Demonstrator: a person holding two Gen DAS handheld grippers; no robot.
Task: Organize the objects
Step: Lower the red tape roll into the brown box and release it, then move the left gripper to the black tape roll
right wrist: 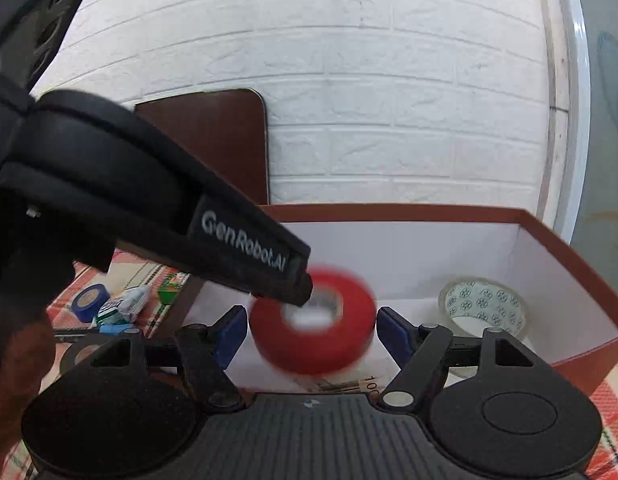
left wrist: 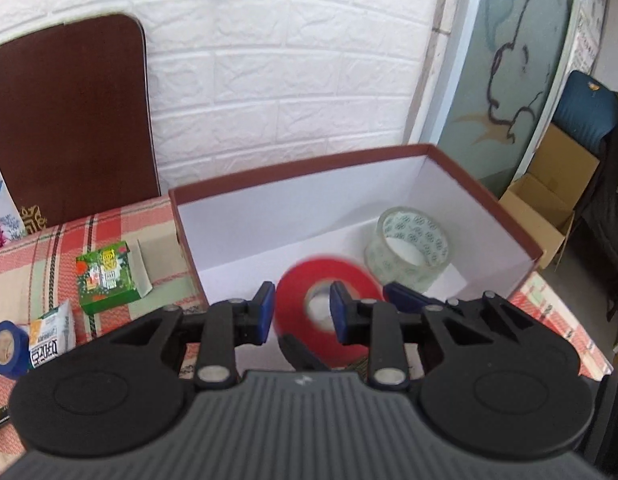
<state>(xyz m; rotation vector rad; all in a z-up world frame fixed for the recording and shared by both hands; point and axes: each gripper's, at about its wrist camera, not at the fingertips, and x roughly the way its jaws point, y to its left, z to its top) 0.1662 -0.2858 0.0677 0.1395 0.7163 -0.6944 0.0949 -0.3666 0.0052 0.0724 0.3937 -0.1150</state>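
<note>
Checked tablecloth (left wrist: 37, 248) below, left fingers (left wrist: 341, 312) pinch glossy red tape ring (left wrist: 293, 300); right fingers (right wrist: 393, 330) spread.

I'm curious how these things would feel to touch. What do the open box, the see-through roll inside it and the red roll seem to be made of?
The box looks like cardboard: thin, stiff walls, matte brown outside, plain white inside. The see-through roll seems to be glossy clear plastic packing tape wound on a core printed with small round marks. The red roll is probably smooth plastic tape, perhaps vinyl, but it is blurred, so its finish is uncertain.

Red tape roll (left wrist: 323, 307) over box (left wrist: 485, 196)
</note>
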